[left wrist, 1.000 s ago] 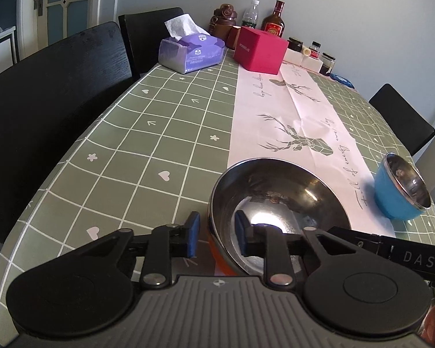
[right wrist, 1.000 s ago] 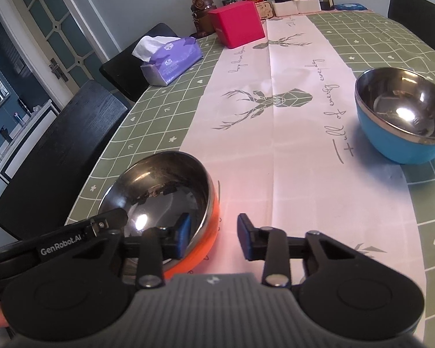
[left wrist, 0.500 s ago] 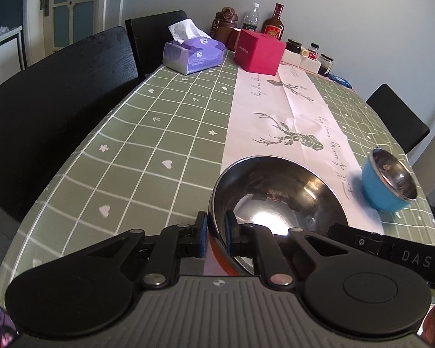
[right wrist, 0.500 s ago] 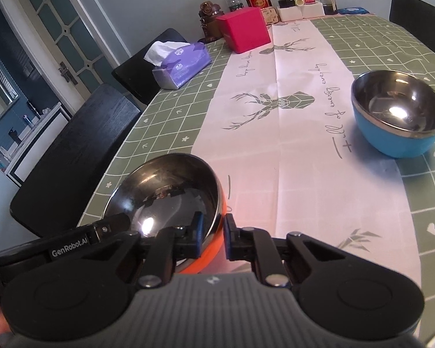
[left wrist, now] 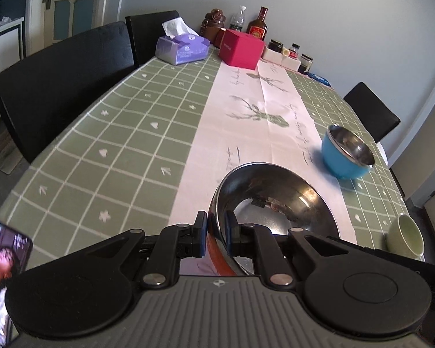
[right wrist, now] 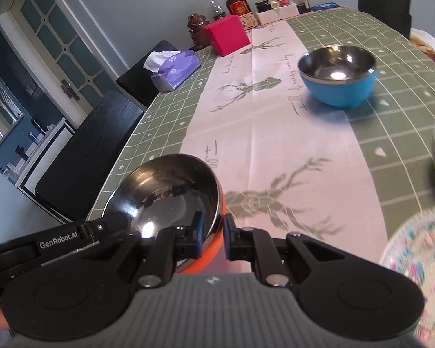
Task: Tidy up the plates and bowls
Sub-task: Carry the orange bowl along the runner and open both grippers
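Two claws are clamping opposite rims of the orange bowl [left wrist: 275,203]: left claw [left wrist: 216,233], right claw [right wrist: 211,236], sharing its weight above the tabletop [left wrist: 116,145], likely heading for the blue bowl [right wrist: 337,75].

Both grippers were built alike: the left gripper [left wrist: 216,239] and right gripper [right wrist: 211,236] each showed a ribbed grey housing, two round black discs, black link arms pinned with silver screws, and blue pads on the fingers [right wrist: 198,226]. White "GenRobot.AI" lettering was printed on the left gripper's side, as seen from the right wrist.
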Tool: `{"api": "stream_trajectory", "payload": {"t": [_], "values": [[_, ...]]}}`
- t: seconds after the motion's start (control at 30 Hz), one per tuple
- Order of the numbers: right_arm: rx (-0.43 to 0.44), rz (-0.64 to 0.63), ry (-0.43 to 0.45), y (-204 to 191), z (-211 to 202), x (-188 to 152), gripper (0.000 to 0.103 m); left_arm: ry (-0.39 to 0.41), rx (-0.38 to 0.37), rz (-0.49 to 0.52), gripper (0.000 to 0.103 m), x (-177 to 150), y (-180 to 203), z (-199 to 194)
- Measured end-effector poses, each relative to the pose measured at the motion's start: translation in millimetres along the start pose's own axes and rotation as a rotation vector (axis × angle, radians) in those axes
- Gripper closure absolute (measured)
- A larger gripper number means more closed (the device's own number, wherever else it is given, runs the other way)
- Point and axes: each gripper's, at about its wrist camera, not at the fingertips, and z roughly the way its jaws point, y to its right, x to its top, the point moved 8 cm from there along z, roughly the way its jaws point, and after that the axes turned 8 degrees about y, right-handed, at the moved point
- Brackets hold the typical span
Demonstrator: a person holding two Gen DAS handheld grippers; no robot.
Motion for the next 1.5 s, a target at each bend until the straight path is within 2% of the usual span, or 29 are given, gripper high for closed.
{"api": "stream_trajectory", "payload": {"t": [0.3, 0.93, 0.97, 1.03, 1.1, 1.13, 1.17, 1.2, 1.23, 1.33, 1.5], "values": [[-0.018, 0.036, 0.002, 13.3, -15.5, -27.0, 0.092, -0.028, 0.001, -0.014, 0.089, -26.7, -0.8, -6.9], [-0.03, -0.01, 0.031, 10.3, -17.8, -30.5, 0.091, -0.024, 0.001, -0.008, 0.089, -39.0, -3.2, -7.1], [-0.028, -0.009, 0.031, 10.5, -17.8, -30.5, 0.09, -0.022, -0.002, -0.015, 0.087, -39.0, -3.7, -6.9], [-0.022, -0.003, 0.03, 10.1, -18.2, -31.1, 0.088, -0.021, -0.014, -0.038, 0.072, -39.1, -5.6, -7.6], [-0.021, 0.001, 0.035, 9.8, -19.4, -30.9, 0.086, -0.012, -0.026, -0.059, 0.062, -37.6, -7.0, -9.6], [-0.023, 0.002, 0.039, 9.9, -20.3, -30.7, 0.078, -0.001, -0.026, -0.064, 0.056, -35.9, -7.6, -11.4], [-0.024, 0.005, 0.044, 10.0, -21.3, -30.2, 0.063, 0.013, -0.019, -0.065, 0.052, -34.1, -8.3, -12.9], [-0.026, 0.008, 0.049, 10.2, -22.5, -29.3, 0.058, 0.026, -0.013, -0.066, 0.048, -32.5, -9.5, -14.6], [-0.026, 0.009, 0.055, 10.2, -23.9, -28.3, 0.053, 0.041, -0.008, -0.069, 0.046, -29.8, -11.5, -16.6], [-0.032, 0.002, 0.065, 10.9, -27.5, -26.0, 0.05, 0.073, -0.007, -0.081, 0.043, -22.8, -13.6, -22.6], [-0.04, 0.003, 0.068, 16.2, -32.0, -21.7, 0.048, 0.134, -0.03, -0.023, 0.039, -5.1, -1.3, -35.8]]}}
